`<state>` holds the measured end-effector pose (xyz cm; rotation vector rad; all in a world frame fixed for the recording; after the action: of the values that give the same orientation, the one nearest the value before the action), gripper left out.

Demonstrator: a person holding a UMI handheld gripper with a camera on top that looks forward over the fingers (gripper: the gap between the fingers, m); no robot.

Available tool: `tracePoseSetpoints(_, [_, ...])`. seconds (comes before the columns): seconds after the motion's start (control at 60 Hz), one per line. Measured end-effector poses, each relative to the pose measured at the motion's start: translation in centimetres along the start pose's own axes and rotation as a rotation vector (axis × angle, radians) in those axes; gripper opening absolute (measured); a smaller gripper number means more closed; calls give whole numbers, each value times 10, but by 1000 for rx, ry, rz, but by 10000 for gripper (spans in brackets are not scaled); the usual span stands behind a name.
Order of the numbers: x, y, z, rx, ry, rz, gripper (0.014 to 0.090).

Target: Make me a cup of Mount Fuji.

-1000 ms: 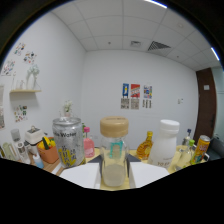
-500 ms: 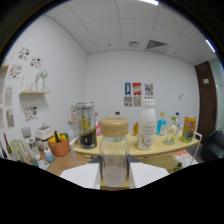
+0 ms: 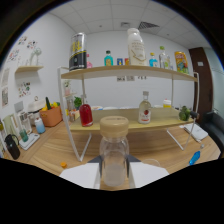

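While gripping a clear bottle (image 3: pixel 114 157) w/ tan cap, hand-held gripper (image 3: pixel 114 176) is facing the shelf (image 3: pixel 127 73) above the table (image 3: pixel 165 150).

Bright ceiling light, soft overall blur, strong fisheye bending, black vignette.

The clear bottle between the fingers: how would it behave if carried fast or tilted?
The clear bottle looks like smooth glass or hard plastic, so it may slip between the fingers if the grip loosens. It seems tall and narrow with a wide cork-coloured cap, so it probably tips easily when set down. It looks nearly empty, likely light.
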<state>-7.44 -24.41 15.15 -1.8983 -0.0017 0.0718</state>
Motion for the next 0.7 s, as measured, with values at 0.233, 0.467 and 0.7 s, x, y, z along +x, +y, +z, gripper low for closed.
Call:
tracePoseSetpoints(0.233, [4,20,22,-25,-20,412,378])
tracePoseSetpoints(0.467, [-5,32,38,-40,-92,834,377])
tracePoseSetpoints(0.7, [5,29,42,-10,-123,1223,377])
